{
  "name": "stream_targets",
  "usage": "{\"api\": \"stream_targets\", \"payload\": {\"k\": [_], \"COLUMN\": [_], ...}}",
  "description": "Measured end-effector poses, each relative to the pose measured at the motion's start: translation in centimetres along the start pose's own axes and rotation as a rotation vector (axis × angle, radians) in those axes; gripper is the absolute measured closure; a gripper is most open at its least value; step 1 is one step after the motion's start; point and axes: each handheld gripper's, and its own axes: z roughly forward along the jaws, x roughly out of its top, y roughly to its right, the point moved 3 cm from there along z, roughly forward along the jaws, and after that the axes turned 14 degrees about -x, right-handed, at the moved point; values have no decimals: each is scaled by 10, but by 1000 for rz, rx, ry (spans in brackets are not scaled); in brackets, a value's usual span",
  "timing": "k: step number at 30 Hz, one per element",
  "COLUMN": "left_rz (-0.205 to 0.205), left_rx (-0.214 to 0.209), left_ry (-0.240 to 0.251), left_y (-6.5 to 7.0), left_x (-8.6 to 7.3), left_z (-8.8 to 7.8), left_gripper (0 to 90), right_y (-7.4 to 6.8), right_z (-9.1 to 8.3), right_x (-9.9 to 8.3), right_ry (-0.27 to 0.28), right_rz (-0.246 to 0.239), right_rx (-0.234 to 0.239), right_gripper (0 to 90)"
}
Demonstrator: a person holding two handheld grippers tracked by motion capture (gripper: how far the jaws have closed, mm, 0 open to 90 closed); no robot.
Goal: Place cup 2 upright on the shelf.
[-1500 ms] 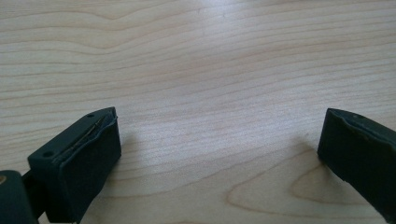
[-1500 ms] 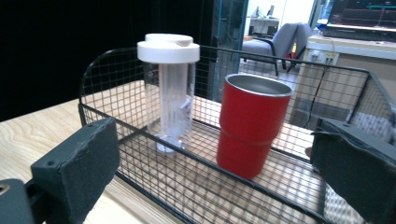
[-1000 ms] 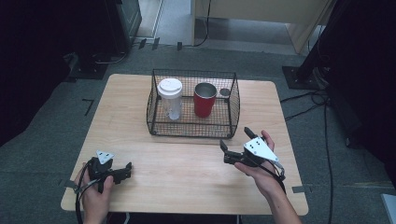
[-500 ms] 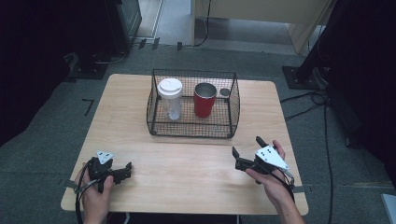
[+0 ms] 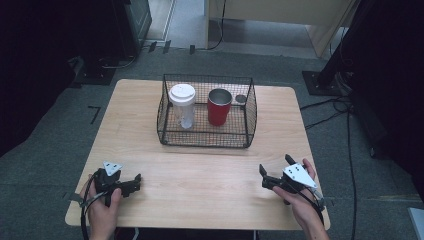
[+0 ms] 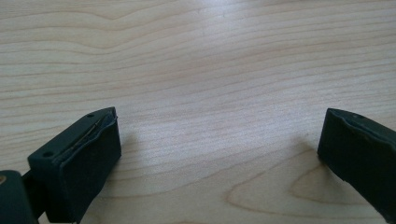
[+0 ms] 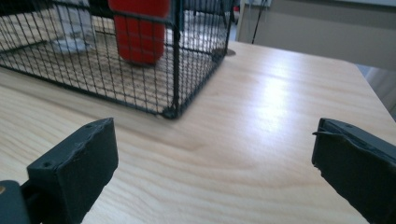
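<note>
A light wooden table (image 5: 150,105) with rounded corners stands on grey carpeted floor (image 5: 45,140). Directly on its top sits a black wire basket (image 5: 205,137), just past centre toward twelve o'clock, its base flat on the wood. At seven o'clock the left gripper (image 5: 131,182) lies low on the tabletop near the front edge; the left gripper view shows bare wood grain between its wide-set jaws. The wood elsewhere is plain.
</note>
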Motion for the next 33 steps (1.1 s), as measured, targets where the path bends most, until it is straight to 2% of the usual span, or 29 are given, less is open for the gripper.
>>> {"api": "stream_targets", "payload": {"k": [8, 12, 15, 21, 26, 33], "left_rz": [0, 0, 0, 0, 0, 0], "left_rx": [0, 0, 0, 0, 0, 0], "left_ry": [0, 0, 0, 0, 0, 0], "left_y": [0, 0, 0, 0, 0, 0], "left_x": [0, 0, 0, 0, 0, 0], "left_z": [0, 0, 0, 0, 0, 0], "left_gripper": [0, 0, 0, 0, 0, 0], "right_y": [14, 22, 26, 30, 30, 32], "right_z": [-2, -6, -9, -11, -11, -10], "right_x": [-14, -16, -18, -22, -24, -27], "right_ry": [-42, -55, -79, -147, -195, -266], "right_rz": [-21, 0, -17, -41, -59, -60], "right_rx": [-31, -47, -65, -78, -67, -61], "right_gripper": [1, 1, 1, 1, 1, 1]}}
